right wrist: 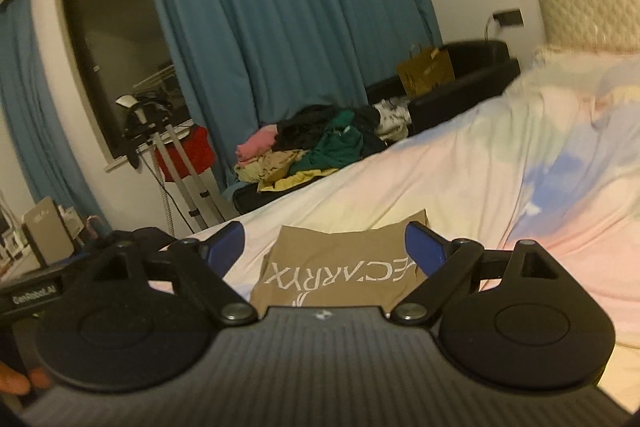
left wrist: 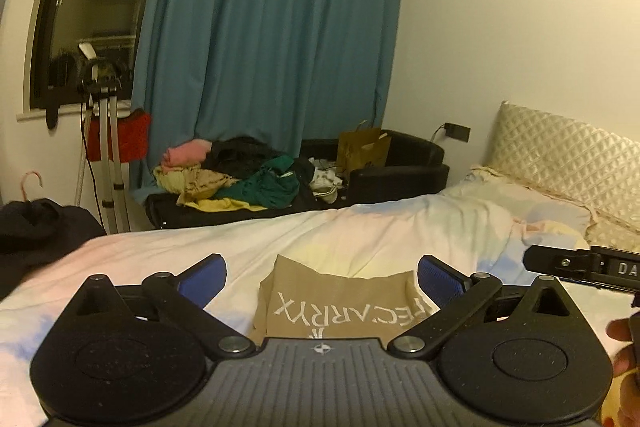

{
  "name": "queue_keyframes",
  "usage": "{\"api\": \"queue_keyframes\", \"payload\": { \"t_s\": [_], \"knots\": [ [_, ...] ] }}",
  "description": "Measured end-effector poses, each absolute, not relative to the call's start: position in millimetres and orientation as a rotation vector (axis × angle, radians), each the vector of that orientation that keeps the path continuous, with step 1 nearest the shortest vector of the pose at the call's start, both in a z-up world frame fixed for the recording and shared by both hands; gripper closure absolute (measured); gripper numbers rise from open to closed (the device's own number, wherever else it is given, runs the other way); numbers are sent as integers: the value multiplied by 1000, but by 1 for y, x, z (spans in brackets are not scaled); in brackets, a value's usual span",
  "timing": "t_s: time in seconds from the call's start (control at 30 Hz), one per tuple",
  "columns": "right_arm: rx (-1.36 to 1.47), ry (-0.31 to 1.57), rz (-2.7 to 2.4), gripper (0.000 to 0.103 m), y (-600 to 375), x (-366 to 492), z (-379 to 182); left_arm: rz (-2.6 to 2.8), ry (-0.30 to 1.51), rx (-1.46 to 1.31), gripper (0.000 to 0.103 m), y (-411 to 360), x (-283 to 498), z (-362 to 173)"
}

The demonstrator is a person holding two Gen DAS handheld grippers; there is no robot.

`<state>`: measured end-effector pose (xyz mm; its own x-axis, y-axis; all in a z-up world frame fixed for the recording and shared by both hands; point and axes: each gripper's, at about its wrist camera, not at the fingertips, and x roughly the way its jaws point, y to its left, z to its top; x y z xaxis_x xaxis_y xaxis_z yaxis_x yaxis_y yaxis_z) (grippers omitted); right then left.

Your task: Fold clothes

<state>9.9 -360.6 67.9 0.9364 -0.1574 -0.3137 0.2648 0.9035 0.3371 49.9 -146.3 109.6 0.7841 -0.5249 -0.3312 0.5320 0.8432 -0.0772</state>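
Tan shirt [left wrist: 336, 301] lay folded flat on the bed [left wrist: 360, 231], white lettering up, its near edge hidden under both cameras. Left tool [left wrist: 322, 277] hung above the shirt, blue pads spread wide, nothing between them. Right tool [right wrist: 324, 247] likewise: pads well apart, empty, shirt [right wrist: 340, 259] showing in the gap below. Neither tool touched the cloth.

Judged step: this shirt looked done and let go; both tools clear of it.

Beyond the shirt, past the bed's far edge, a heap of unfolded clothes [left wrist: 244, 179] sat on a black sofa [left wrist: 400, 171], in front of the blue curtain [left wrist: 272, 39]. A paper bag [left wrist: 362, 147] stood on the sofa right of the heap. A dark garment [left wrist: 36, 227] lay left of the shirt at the bed's edge.

Next move, likely: fetch another piece, either the dark garment or one from the heap. That would call for a reach away from the shirt without dragging it, then a pinch on a single layer. Risk: snagging the finished fold on the way past.
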Motion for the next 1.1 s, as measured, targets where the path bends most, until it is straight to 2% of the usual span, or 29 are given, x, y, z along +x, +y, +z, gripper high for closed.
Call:
{"api": "queue_keyframes", "payload": {
  "t_s": [0.2,0.43,1.1],
  "knots": [
    [331,250,-225,14,-334,-29,66,-562,329,69,0,-125,-5,111],
    [275,238,-221,14,-307,-48,36,-529,323,49,0,-99,-38,91],
    [193,209,-277,14,-281,-36,-13,-471,349,62,1,-85,-23,37]
  ]
}}
